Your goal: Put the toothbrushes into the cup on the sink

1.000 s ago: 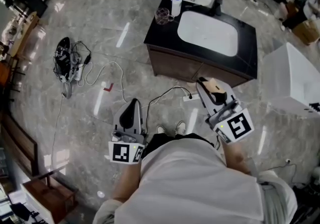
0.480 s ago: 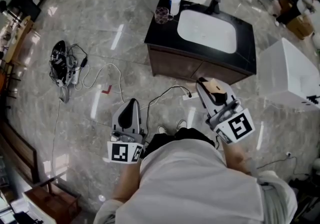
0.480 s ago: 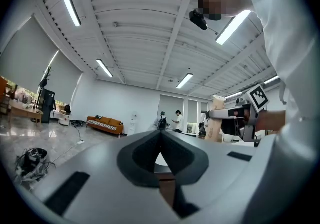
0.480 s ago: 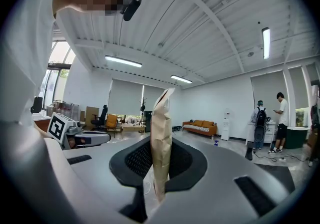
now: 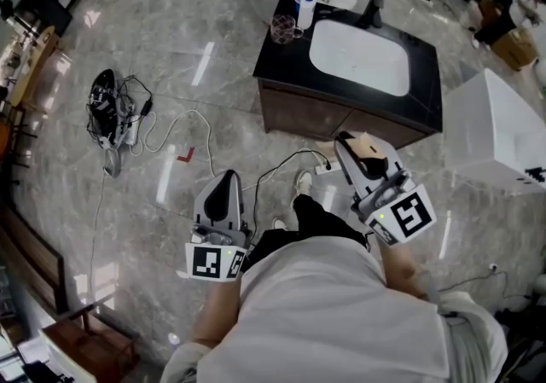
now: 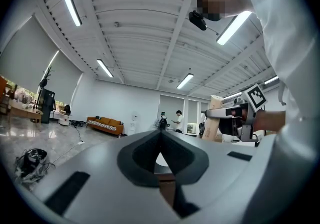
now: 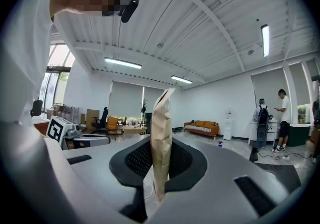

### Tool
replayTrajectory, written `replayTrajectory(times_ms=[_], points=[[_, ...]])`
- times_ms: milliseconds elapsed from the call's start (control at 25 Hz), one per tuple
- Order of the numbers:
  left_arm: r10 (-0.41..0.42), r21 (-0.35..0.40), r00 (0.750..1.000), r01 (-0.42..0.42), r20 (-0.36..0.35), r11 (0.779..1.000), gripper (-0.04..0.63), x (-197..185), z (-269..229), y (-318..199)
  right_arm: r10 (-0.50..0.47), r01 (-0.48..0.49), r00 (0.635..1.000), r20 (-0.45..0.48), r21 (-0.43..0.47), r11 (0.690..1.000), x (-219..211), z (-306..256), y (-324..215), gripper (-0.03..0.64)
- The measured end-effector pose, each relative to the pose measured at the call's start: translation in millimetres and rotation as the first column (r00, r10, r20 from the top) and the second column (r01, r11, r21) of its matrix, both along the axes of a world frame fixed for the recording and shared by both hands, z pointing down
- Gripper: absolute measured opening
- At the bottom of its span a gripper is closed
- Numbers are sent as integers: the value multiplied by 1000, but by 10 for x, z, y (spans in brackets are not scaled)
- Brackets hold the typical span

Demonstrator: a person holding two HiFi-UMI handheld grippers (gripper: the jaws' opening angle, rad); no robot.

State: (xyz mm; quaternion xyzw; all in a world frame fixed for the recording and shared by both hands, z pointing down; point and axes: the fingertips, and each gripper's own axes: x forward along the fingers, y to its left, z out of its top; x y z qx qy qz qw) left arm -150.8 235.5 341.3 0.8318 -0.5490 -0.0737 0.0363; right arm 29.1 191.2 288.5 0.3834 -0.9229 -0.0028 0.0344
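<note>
While your right gripper (image 5: 348,146) pinched a brown paper packet (image 7: 161,133) with its inside hidden, your left gripper (image 5: 226,178) was closed on nothing, away from the cup (image 5: 282,28).

We can read no word, number or brand anywhere. The only signs are the black-and-white square markers (image 5: 408,217) on the cubes of the left tool (image 5: 226,176) and the right tool (image 5: 351,144): patterns, not letters. Any print on the bottle (image 5: 305,10) at the worktop's (image 5: 426,74) back left corner is too small for us to tell.
</note>
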Motion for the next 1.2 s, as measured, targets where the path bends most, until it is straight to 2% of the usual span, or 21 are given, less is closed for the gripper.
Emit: replayTrajectory(times_ms=[400,960,1200], points=[[-49,29,999,49,16,998,3,-20,-37,-470,-44,43,999,20,30,999,-4,-36,-546,60],[-18,-24,1000,18,19,1000,3,533,64,-1719,-38,39,998,50,-11,999,485,58,-1771,60],[-68,-27,996,70,50,997,3,699,-22,-2103,-99,102,992,75,-29,994,616,74,-2188,60]])
